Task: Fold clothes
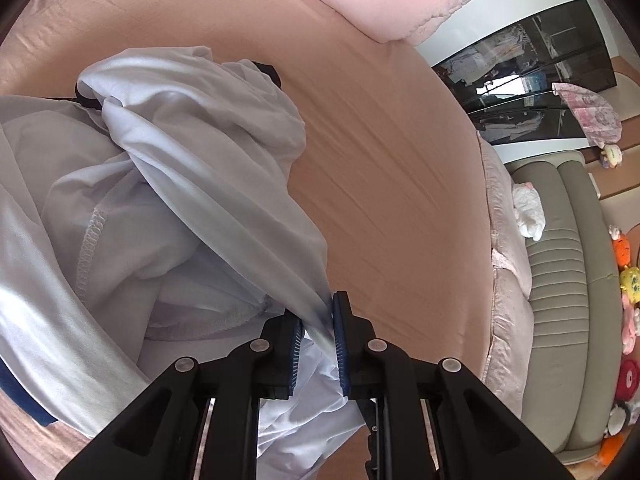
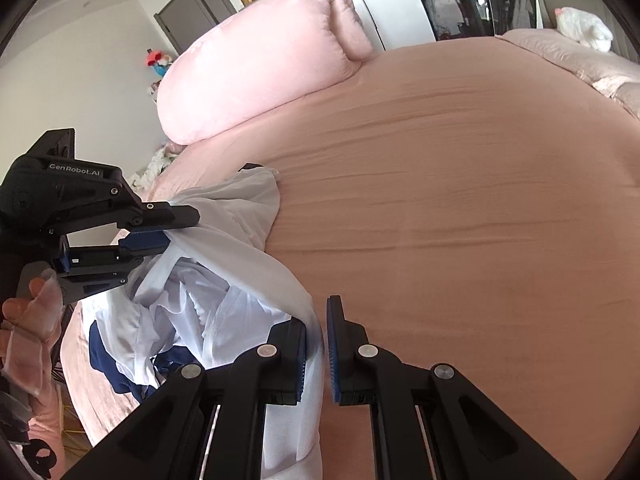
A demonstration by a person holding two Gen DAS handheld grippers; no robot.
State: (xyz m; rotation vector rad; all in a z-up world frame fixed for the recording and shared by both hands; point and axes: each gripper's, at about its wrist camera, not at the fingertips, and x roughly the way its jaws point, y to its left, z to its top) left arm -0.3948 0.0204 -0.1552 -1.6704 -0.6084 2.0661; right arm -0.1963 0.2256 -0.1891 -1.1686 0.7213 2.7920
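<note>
Two grippers are holding one white garment (image 1: 168, 184) above a bed covered in a peach-pink sheet (image 1: 400, 200). The left gripper (image 1: 317, 340) is pinching a stretched band of the white cloth between its blue pads (image 1: 340, 344), and the fabric is running taut from the jaws up and to the left into a crumpled mound. In the right wrist view the same left gripper (image 2: 176, 228) is appearing at the left edge, with a person's hand (image 2: 28, 316) wrapped around its handle and the cloth bunching at its tips. The right gripper (image 2: 316, 348) is clamping a thin fold of the white garment (image 2: 224, 248), which is hanging down between its nearly closed jaws. Most of the garment is lying in a loose heap near the left edge of the bed, with dark navy trim (image 2: 104, 356) showing underneath it. A large pink pillow (image 2: 260, 56) is resting at the far side of the sheet, well apart from the clothing. A beige padded bench (image 1: 560, 280) with plush toys (image 1: 628, 280) is standing beside the bed.
</note>
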